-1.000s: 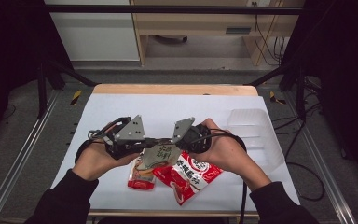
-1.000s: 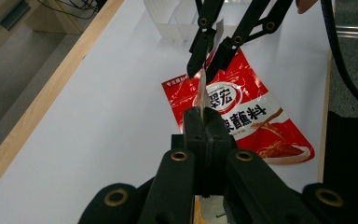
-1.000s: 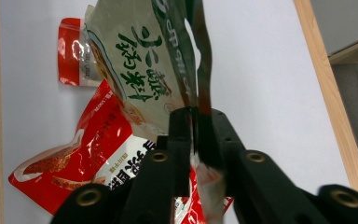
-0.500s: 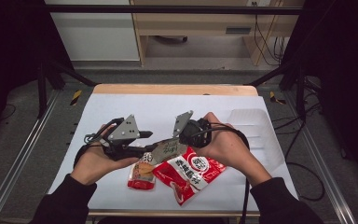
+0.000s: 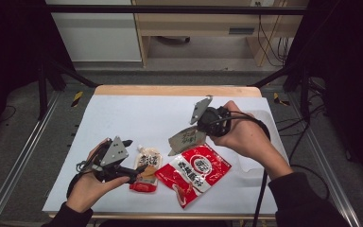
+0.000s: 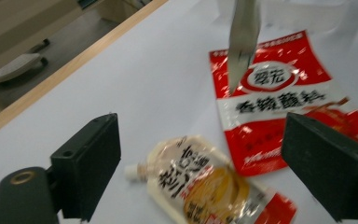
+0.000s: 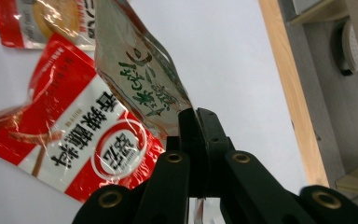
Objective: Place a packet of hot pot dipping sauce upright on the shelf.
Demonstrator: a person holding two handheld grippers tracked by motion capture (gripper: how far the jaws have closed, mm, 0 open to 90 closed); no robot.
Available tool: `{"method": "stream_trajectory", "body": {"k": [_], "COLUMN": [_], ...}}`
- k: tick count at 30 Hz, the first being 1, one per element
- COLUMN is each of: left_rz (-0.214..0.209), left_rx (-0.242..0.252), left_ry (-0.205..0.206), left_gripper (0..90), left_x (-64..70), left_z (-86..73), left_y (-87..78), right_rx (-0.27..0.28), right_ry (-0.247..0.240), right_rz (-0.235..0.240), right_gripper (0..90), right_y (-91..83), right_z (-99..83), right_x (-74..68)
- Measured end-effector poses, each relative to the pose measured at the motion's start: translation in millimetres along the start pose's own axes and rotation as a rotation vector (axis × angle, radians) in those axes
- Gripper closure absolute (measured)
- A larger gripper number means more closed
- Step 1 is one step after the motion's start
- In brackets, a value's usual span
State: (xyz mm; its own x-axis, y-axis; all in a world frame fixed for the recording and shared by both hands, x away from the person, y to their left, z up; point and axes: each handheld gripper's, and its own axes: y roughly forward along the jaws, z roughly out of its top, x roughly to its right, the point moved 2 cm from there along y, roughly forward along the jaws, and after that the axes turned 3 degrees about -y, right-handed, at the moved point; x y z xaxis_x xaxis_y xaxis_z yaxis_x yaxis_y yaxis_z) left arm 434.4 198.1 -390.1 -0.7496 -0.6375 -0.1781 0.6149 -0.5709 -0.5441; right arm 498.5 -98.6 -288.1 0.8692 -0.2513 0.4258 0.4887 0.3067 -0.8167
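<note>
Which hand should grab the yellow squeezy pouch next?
Probably the left. The left hand-held gripper has its jaws open right beside the spouted pouch, with the pouch lying between them in the left gripper view. The right hand-held gripper is busy, shut on a silver-green packet lifted above the table.

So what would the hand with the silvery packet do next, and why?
Probably carry it clear of the table and set it aside: the right gripper is shut on the silvery packet, which hangs lifted above the red packet.
</note>
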Motion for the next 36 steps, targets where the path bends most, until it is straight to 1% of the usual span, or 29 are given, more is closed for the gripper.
{"method": "stream_trajectory", "body": {"k": [1,2,3,4,5,6,7,8,9,10,11,12,13,14,15,17,18,19,22,23,24,25,26,28,30,31,32,33,36], "left_rz": [0.029,0.029,0.051,0.078,0.078,0.102,0.128,0.128,0.142,0.156,0.170,0.170,0.194,0.194,0.205,0.211,0.221,0.228,0.231,0.233,0.238,0.243,0.248,0.265,0.270,0.270,0.270,0.268,0.274], "left_rx": [-0.003,-0.003,-0.006,-0.019,-0.019,-0.024,-0.016,-0.016,-0.004,-0.008,-0.008,-0.008,-0.012,-0.012,-0.021,-0.030,-0.030,-0.025,-0.029,-0.034,-0.027,-0.028,-0.019,0.003,0.008,0.006,0.006,-0.003,-0.008], "left_ry": [-0.022,-0.022,-0.044,-0.059,-0.059,-0.056,-0.077,-0.077,-0.090,-0.114,-0.121,-0.121,-0.133,-0.133,-0.139,-0.140,-0.142,-0.151,-0.162,-0.163,-0.172,-0.173,-0.183,-0.205,-0.217,-0.218,-0.218,-0.216,-0.217], "left_gripper": [8.0,7.5,7.3,7.1,6.9,6.9,6.5,6.5,6.5,6.3,6.1,6.1,6.1,6.0,6.1,6.1,6.1,6.1,6.1,6.1,6.0,6.0,6.0,6.0,6.0,6.0,6.0,6.0,5.9], "left_x": [-6.5,-6.5,-11.3,-17.9,-17.9,-22.4,-28.6,-28.6,-31.6,-35.1,-36.7,-36.7,-39.5,-39.5,-41.2,-41.9,-42.3,-42.3,-42.6,-42.7,-42.4,-42.9,-43.2,-45.6,-47.1,-47.4,-47.4,-47.3,-48.0], "left_z": [-14.4,-14.4,-24.3,-36.6,-36.6,-43.2,-52.2,-52.2,-56.0,-62.6,-65.9,-65.9,-71.8,-71.8,-76.8,-79.6,-81.7,-83.7,-89.2,-90.8,-92.0,-92.9,-93.4,-93.8,-94.7,-95.4,-95.4,-96.3,-97.6], "left_y": [1.5,1.5,2.5,3.0,3.0,2.9,0.2,0.2,-1.9,-5.0,-6.4,-6.4,-8.7,-8.7,-10.3,-11.0,-11.7,-12.0,-15.2,-16.6,-17.3,-18.8,-19.6,-22.9,-23.3,-22.9,-22.9,-22.0,-21.5], "right_rx": [-0.006,-0.006,-0.011,-0.016,-0.016,-0.018,-0.024,-0.026,-0.026,-0.029,-0.029,-0.029,-0.030,-0.031,-0.035,-0.036,-0.042,-0.046,-0.053,-0.057,-0.055,-0.058,-0.063,-0.066,-0.067,-0.066,-0.066,-0.071,-0.076], "right_ry": [0.020,0.020,0.047,0.056,0.056,0.064,0.089,0.099,0.099,0.127,0.138,0.138,0.168,0.173,0.187,0.195,0.206,0.215,0.240,0.239,0.247,0.257,0.257,0.277,0.289,0.300,0.300,0.306,0.337], "right_rz": [-0.013,-0.013,-0.025,-0.030,-0.030,-0.036,-0.050,-0.057,-0.057,-0.070,-0.072,-0.072,-0.080,-0.083,-0.087,-0.091,-0.096,-0.097,-0.107,-0.108,-0.110,-0.109,-0.113,-0.123,-0.132,-0.135,-0.135,-0.138,-0.161], "right_gripper": [90.0,90.0,90.0,90.0,90.0,90.0,90.0,90.0,90.0,90.0,90.0,90.0,90.0,90.0,90.0,90.0,90.0,90.0,90.0,90.0,90.0,90.0,90.0,90.0,90.0,90.0,90.0,90.0,90.0], "right_y": [-5.7,-5.7,-10.2,-12.3,-12.3,-14.0,-19.0,-21.0,-21.0,-24.4,-25.5,-25.5,-27.7,-28.2,-28.9,-28.9,-28.7,-28.1,-25.4,-24.6,-23.4,-22.3,-21.1,-19.8,-20.2,-20.5,-20.5,-20.8,-21.0], "right_z": [-6.3,-6.3,-12.8,-16.4,-16.4,-19.1,-27.9,-32.1,-32.1,-40.7,-44.0,-44.0,-53.6,-56.6,-61.3,-63.9,-68.0,-71.1,-79.8,-82.9,-85.7,-88.3,-91.3,-99.1,-103.8,-106.5,-106.5,-109.5,-122.1], "right_x": [6.9,6.9,13.4,16.9,16.9,19.5,27.9,31.9,31.9,39.0,41.7,41.7,48.8,51.2,54.7,56.9,60.3,62.7,69.1,71.6,73.3,74.6,76.3,80.3,83.2,84.5,84.5,86.2,91.4]}}
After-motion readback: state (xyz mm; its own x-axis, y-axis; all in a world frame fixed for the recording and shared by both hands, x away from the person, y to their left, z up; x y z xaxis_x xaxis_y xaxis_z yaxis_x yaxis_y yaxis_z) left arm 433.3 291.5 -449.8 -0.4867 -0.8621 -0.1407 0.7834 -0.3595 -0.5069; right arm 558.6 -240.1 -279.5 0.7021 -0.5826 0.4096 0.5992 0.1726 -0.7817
